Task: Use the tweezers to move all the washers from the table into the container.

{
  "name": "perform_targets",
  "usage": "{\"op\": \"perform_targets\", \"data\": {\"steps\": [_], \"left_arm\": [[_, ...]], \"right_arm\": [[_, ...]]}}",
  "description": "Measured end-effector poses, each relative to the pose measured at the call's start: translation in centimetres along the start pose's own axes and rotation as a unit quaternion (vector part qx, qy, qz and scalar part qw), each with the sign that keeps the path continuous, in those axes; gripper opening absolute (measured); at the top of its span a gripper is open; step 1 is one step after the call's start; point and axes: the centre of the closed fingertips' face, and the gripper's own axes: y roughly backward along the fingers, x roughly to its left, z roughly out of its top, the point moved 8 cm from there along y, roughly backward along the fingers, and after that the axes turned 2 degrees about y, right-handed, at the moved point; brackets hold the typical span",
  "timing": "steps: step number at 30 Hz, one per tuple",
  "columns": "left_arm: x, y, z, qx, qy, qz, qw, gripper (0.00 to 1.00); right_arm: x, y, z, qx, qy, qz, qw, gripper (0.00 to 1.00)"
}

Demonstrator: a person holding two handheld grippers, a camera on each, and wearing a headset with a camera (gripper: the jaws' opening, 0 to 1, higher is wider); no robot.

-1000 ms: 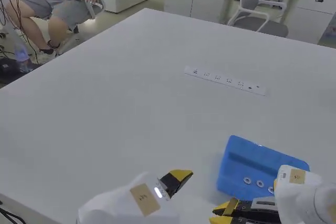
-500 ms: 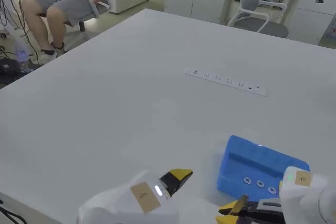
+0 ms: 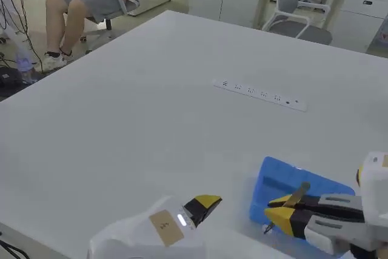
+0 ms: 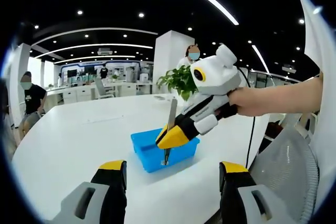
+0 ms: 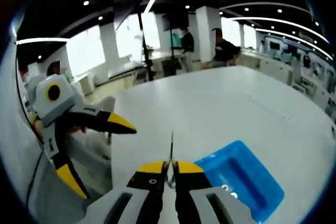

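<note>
Your right gripper (image 3: 284, 211) is clamped on the tweezers (image 3: 296, 196) and hangs over the near left part of the blue container (image 3: 280, 174), with the tweezer tips pointing down by its near edge. In the right gripper view, a few washers (image 5: 227, 190) lie inside the container, too small to count. Your left gripper (image 4: 172, 174) has its jaws wide apart, gripping nothing, to the left of the container and clear of it. A white power strip (image 3: 259, 94) lies on the table (image 3: 121, 119) well beyond the container

A white table (image 3: 121, 119) bears a blue container (image 3: 280, 173) near its front edge and a white power strip (image 3: 259, 94) farther back, well apart
</note>
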Motion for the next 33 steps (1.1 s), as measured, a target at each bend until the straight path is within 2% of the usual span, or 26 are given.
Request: {"op": "perform_targets", "data": {"steps": [1, 3, 8, 13, 16, 20, 24, 30, 33], "left_arm": [[0.0, 0.0, 0.0, 0.0, 0.0, 0.0, 1.0, 0.72], [0.0, 0.0, 0.0, -0.001, 0.0, 0.0, 1.0, 0.72], [0.0, 0.0, 0.0, 0.0, 0.001, 0.001, 1.0, 0.72], [0.0, -0.1, 0.0, 0.001, 0.0, 0.0, 1.0, 0.72], [0.0, -0.1, 0.0, 0.001, 0.0, -0.001, 1.0, 0.72], [0.0, -0.1, 0.0, 0.001, 0.001, -0.001, 1.0, 0.72], [-0.1, -0.1, 0.0, 0.002, 0.001, -0.001, 1.0, 0.72], [-0.1, -0.1, 0.0, 0.004, 0.002, -0.001, 1.0, 0.72], [-0.1, -0.2, 0.0, 0.004, 0.002, -0.001, 1.0, 0.72]], "right_arm": [[-0.4, 0.2, 0.4, -0.012, -0.007, -0.005, 0.9999, 0.03], [-0.9, 0.5, 0.9, -0.018, -0.014, -0.013, 0.9997, 0.03], [-2.2, 0.6, 1.5, -0.018, -0.02, -0.045, 0.9986, 0.03], [-3.3, 0.3, 2.0, -0.027, -0.038, -0.069, 0.9965, 0.03], [-3.9, 0.0, 2.0, -0.024, -0.041, -0.081, 0.9956, 0.03], [-5.0, -0.6, 1.6, -0.024, -0.059, -0.09, 0.9939, 0.04], [-6.3, -1.2, 0.6, -0.009, -0.071, -0.102, 0.9922, 0.04], [-8.0, -2.0, -0.9, 0.001, -0.088, -0.107, 0.9904, 0.04], [-8.3, -2.4, -1.3, 0.01, -0.092, -0.106, 0.99, 0.04]]}}
